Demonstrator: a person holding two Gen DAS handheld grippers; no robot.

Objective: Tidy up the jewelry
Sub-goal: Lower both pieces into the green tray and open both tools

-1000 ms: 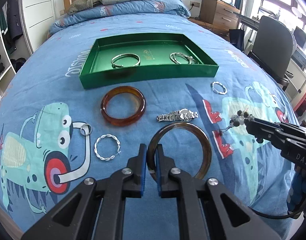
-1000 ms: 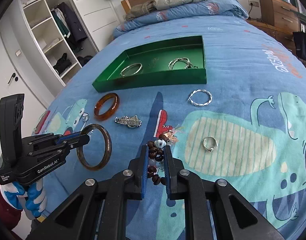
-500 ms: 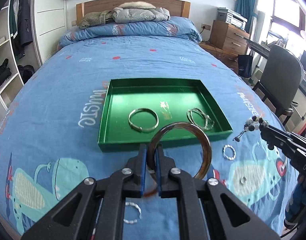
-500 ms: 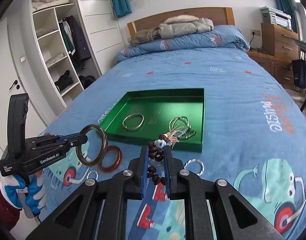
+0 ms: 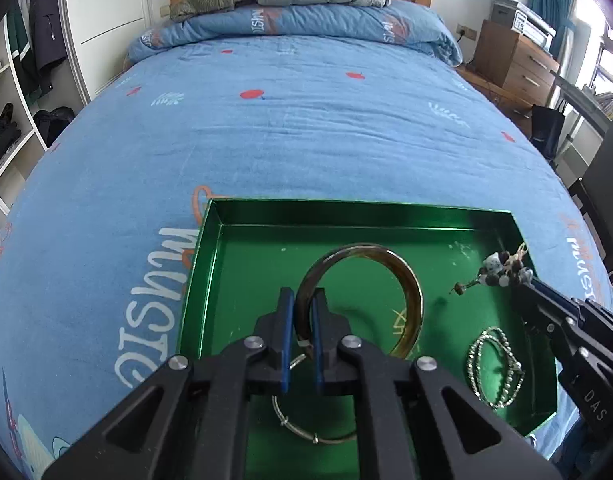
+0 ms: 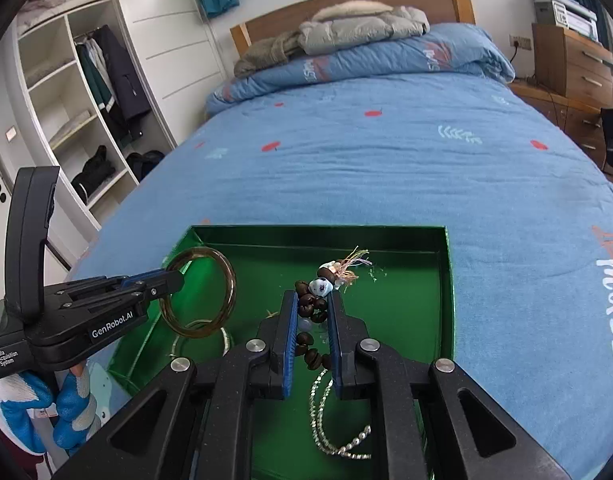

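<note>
Left wrist view: my left gripper clamps the brown bangle above the green tray. My right gripper pinches a beaded bracelet, also over the tray; silver bangle and chain inside.

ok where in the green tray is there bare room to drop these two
Bare floor runs along the green tray's far wall and left wall. The near side is crowded: thin silver bangle near-centre, beaded silver chain near-right.
</note>
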